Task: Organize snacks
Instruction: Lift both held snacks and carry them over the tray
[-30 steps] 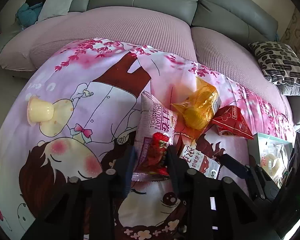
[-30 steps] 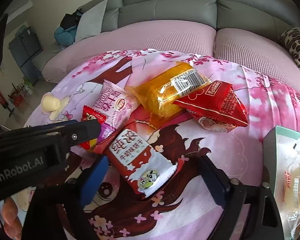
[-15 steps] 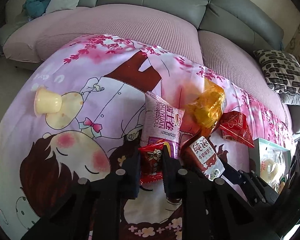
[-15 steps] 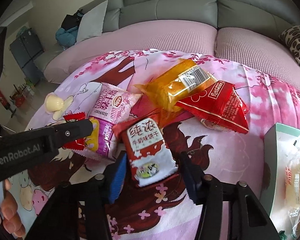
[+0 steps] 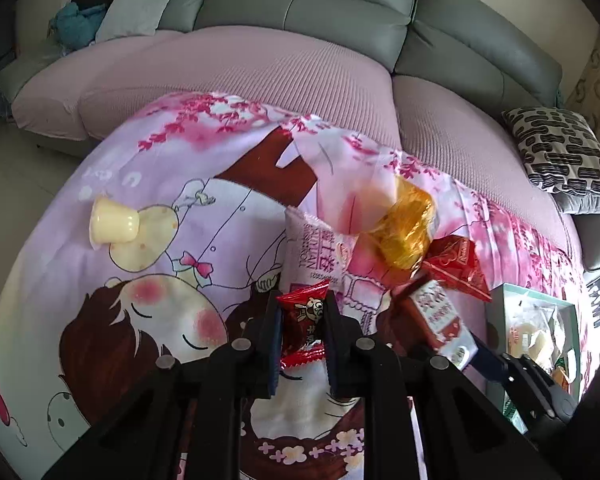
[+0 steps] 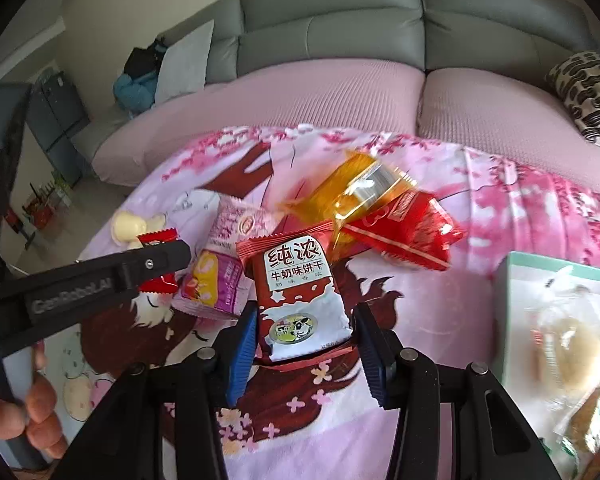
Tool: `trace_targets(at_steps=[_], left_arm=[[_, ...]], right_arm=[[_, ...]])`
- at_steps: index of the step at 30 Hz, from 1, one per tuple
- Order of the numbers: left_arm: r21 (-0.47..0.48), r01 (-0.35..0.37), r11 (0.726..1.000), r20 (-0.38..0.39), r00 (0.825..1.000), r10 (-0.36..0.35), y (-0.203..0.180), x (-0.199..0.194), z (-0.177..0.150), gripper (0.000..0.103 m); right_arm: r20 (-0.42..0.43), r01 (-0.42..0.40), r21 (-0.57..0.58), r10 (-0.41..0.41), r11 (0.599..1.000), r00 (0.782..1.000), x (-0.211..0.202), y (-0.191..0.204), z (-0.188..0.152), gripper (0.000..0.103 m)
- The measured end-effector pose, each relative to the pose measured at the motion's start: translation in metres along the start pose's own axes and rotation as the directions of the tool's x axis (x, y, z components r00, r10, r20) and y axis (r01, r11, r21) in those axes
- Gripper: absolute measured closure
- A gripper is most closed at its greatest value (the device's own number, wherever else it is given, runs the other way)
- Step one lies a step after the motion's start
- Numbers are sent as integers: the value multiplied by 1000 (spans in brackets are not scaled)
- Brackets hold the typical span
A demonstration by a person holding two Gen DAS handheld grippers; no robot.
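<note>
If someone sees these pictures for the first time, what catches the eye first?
Each gripper clamps a snack: the left gripper a small red candy, the right gripper a red-and-white biscuit packet. Behind them, on the pink cartoon blanket, lies a shiny orange packet.

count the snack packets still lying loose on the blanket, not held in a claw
3: pink packet by the left claw, orange packet behind it, red packet partly under the orange. Others may hide in the box.
</note>
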State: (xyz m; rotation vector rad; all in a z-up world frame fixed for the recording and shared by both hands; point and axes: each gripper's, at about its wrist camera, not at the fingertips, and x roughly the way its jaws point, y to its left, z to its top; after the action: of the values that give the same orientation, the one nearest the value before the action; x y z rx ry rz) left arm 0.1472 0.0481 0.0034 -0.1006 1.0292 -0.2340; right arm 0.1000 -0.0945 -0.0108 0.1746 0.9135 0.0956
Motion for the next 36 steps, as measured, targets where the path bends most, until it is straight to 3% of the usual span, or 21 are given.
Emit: trace_targets(at_steps=[13,24,31,36], left_arm=[[47,25,999,94,995,-29,-28,-35,6,84],[141,84,986,151,983,-105,-73,-64,5,84],[220,113,969,168,974,-152,-109,-78,0,84],[295,154,943,162,964,-209,-144,-85,-9,84]], right_arm=[[116,50,103,-62,993,991,-80,-31,-5,53],[130,86,242,-120,966,984,-124,-69,-28,53],[143,107,317,-158,942,977,-148,-96,-41,53],[153,169,377,-241,911,958,-169,-130,-47,53]])
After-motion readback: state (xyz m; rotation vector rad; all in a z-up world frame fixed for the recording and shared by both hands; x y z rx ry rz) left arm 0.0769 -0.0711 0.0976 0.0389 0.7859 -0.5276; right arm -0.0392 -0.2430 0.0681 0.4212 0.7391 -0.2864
